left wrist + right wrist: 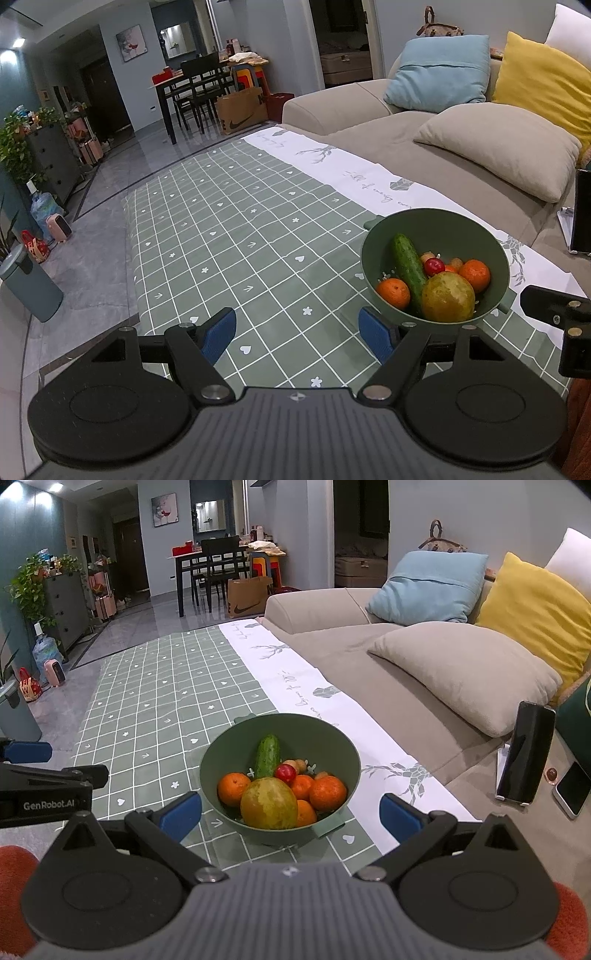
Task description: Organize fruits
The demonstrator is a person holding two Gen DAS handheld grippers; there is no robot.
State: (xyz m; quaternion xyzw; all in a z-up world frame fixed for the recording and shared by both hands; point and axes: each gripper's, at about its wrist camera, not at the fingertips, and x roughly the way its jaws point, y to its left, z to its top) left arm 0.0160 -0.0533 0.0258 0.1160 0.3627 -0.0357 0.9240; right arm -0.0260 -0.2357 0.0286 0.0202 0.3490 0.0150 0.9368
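The right gripper [290, 818] is spread wide and empty, with the bowl [332, 746] of fruit just ahead between its fingers. The left gripper [297, 334], also spread, has the bowl [436, 225] ahead to its right. Oranges [232, 788], a cucumber [268, 755] and a melon [269, 804] all lie inside, which fits either a finished gathering or one about to be sorted out.

Left gripper [297, 338] gapes above the tablecloth [221, 236], bowl [436, 225] beside.

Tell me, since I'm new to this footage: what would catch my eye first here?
The green bowl on the checked tablecloth, heaped with oranges, a cucumber and a big yellow-green melon at the front. It sits just ahead of the open right gripper. Behind, a beige sofa carries blue and yellow cushions.
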